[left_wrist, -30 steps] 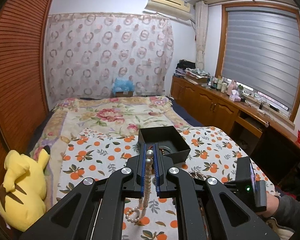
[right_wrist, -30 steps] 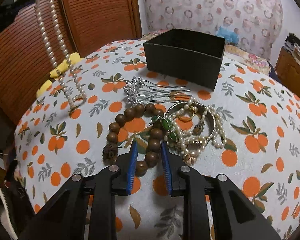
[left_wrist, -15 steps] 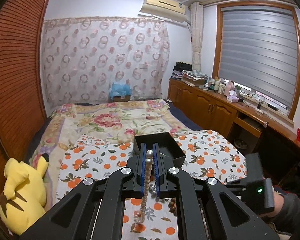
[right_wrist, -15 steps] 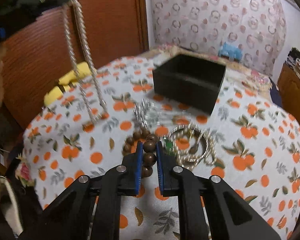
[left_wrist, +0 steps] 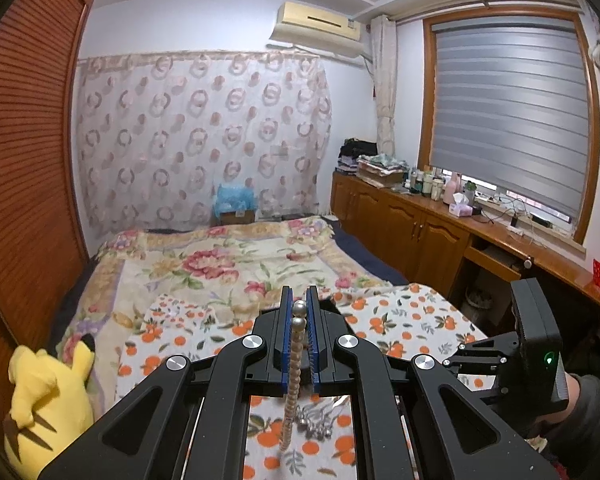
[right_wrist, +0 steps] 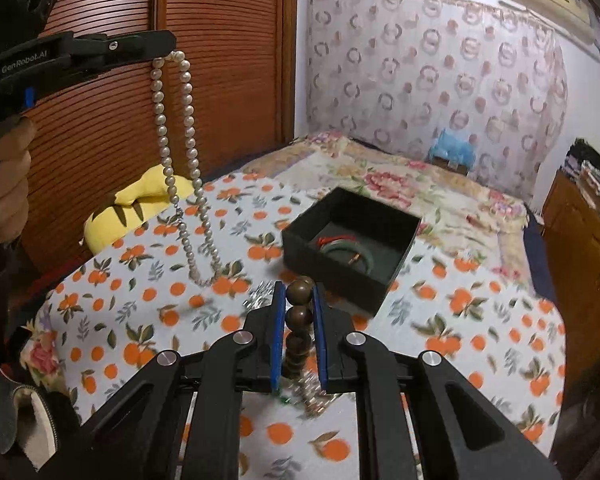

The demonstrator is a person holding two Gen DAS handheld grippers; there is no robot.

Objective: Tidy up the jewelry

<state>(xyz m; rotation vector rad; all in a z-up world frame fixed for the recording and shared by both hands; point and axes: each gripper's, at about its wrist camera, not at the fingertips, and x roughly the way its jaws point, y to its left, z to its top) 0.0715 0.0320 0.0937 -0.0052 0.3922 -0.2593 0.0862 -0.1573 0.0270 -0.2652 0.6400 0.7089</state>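
Note:
My left gripper (left_wrist: 299,300) is shut on a white pearl necklace (left_wrist: 294,364). In the right wrist view the pearl necklace (right_wrist: 184,160) hangs as a long loop from the left gripper (right_wrist: 168,46), its low end just above the orange-print cloth (right_wrist: 112,320). My right gripper (right_wrist: 298,292) is shut on a string of brown wooden beads (right_wrist: 300,316), which dangles below the pads. Ahead of it stands an open black box (right_wrist: 332,272) holding a green bangle (right_wrist: 344,250) with a red cord.
Silver hairpins (left_wrist: 316,426) and more jewelry (right_wrist: 312,396) lie on the cloth under the grippers. A yellow plush toy (right_wrist: 140,200) sits at the bed's left edge by the louvred wardrobe (right_wrist: 100,120). Wooden cabinets (left_wrist: 412,232) line the right wall.
The right gripper closed on the wooden beads and lifted them off the cloth. The left gripper rose with the pearl necklace, whose low end left the cloth.

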